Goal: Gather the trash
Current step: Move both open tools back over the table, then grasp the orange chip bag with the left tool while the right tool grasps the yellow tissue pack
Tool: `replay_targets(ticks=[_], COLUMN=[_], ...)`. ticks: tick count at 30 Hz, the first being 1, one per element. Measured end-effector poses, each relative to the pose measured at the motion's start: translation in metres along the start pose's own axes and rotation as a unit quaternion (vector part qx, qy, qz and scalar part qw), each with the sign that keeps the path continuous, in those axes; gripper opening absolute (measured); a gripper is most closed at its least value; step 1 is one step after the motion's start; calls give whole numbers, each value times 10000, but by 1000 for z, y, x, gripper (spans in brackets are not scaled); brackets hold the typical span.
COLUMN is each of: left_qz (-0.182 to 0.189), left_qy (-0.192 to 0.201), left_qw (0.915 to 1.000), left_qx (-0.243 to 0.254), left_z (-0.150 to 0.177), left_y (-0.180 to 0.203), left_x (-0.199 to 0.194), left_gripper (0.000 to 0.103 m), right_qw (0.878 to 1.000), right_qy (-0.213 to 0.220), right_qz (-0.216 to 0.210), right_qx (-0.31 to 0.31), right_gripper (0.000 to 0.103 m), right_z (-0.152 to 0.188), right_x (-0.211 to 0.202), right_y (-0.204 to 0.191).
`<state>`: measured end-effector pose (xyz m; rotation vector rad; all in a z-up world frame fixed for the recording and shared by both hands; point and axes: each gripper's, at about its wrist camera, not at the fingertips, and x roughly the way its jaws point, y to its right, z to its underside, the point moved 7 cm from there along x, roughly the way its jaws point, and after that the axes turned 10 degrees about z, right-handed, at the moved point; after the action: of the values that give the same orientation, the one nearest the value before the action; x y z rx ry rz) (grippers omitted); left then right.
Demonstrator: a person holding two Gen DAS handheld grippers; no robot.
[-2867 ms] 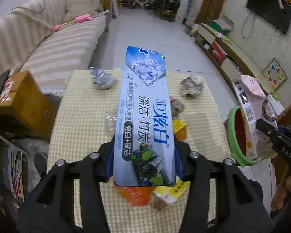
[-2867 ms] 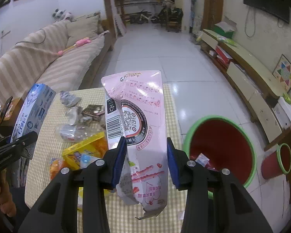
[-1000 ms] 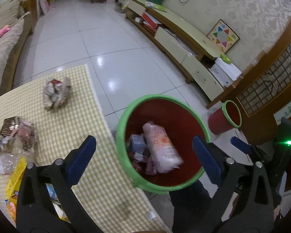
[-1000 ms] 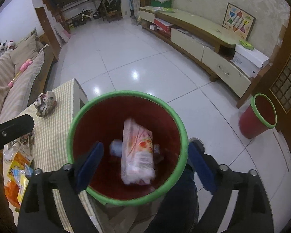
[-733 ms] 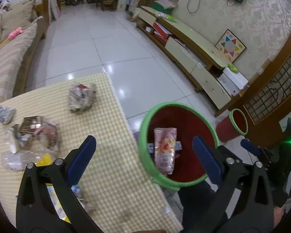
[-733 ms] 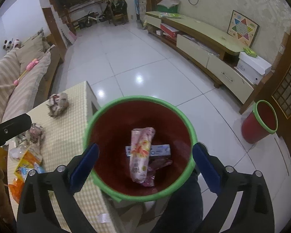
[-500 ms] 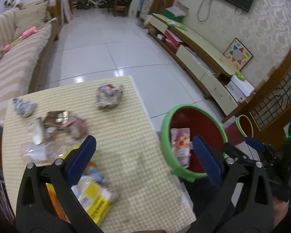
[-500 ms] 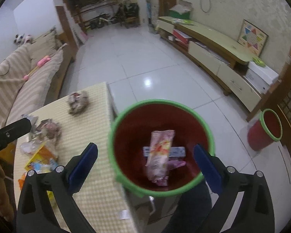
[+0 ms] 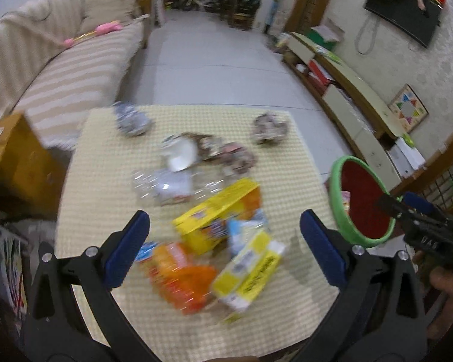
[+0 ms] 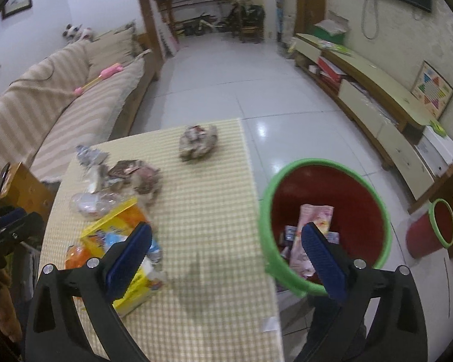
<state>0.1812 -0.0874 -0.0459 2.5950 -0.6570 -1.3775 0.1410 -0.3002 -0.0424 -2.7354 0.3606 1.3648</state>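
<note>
The pink plastic snack bag and the blue-and-white toothpaste box, each clamped in a gripper a few seconds ago, now lie inside the red waste bin with the green rim, which stands on the floor against the table's right edge. Both grippers have swung away from the bin mouth and look back across the table. The left gripper has its blue-padded jaws spread wide with nothing between them. The right gripper likewise stands wide apart and empty, having just finished opening.

That drop is done, so the next round of picking likely starts here. The rest of the trash sits on the yellow checked tablecloth. Nearest the left gripper are a yellow cardboard box, an orange plastic wrapper and a smaller yellow-and-white carton, overlapping in a heap. Beyond them lie a clear crumpled plastic bag, a white crumpled paper, brownish wrappers, a grey foil ball and a crumpled paper ball near the far edge.

The right half of the cloth, between heap and bin, is bare, giving open room to carry things across. The bin rim sits just beside the table edge, so a low sweep could clip it. A brown cardboard box stands off the table's left side.
</note>
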Motion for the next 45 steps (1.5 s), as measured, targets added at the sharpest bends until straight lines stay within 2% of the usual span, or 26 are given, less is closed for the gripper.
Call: replay_targets(ticks=[5, 10, 16, 23, 27, 30, 33, 38, 40, 42, 43, 45], left_qz=[-124, -96, 107, 325, 186, -54, -289, -477, -516, -530, -500, -472], left_qy=[8, -45, -231, -664, -928, -1064, -1068, -1017, -947, -949, -951, -963], left_qw=[9991, 9982, 9976, 9959, 9945, 9933, 9924, 9916, 9918, 9913, 9911, 9906], left_qx=[-413, -590, -637, -526, -439, -447, -530, -646, -682, -743, -784, -844], left_z=[18, 34, 53, 78, 92, 98, 97, 91, 89, 89, 89, 91], left_y=[-52, -73, -70, -49, -45, -52, -64, -83, -90, -98, -101, -108], left_x=[-19, -28, -20, 10, 34, 50, 60, 64, 62, 60, 59, 57], left_gripper=[98, 98, 98, 98, 98, 98, 98, 98, 92, 75, 72, 50], right_qw=[9997, 9987, 9978, 9971, 9970, 9968, 9964, 9945, 9932, 9916, 9906, 9886], right_qy=[-53, -104, -193, -365, -421, -428, -489, -734, -888, -1045, -1125, -1297], right_qz=[-97, -145, -134, -87, -66, -60, -73, -210, -320, -431, -500, -613], right_qx=[-238, -483, -617, -663, -648, -673, -690, -719, -679, -634, -592, -452], right_gripper=[95, 95, 95, 95, 95, 95, 95, 95, 95, 95, 95, 95], right_z=[7, 16, 27, 44, 50, 52, 57, 72, 79, 88, 92, 99], right_x=[1, 3, 6, 11, 12, 11, 14, 27, 33, 38, 41, 48], right_y=[-31, -56, -67, -64, -60, -59, -61, -73, -81, -90, -95, -105])
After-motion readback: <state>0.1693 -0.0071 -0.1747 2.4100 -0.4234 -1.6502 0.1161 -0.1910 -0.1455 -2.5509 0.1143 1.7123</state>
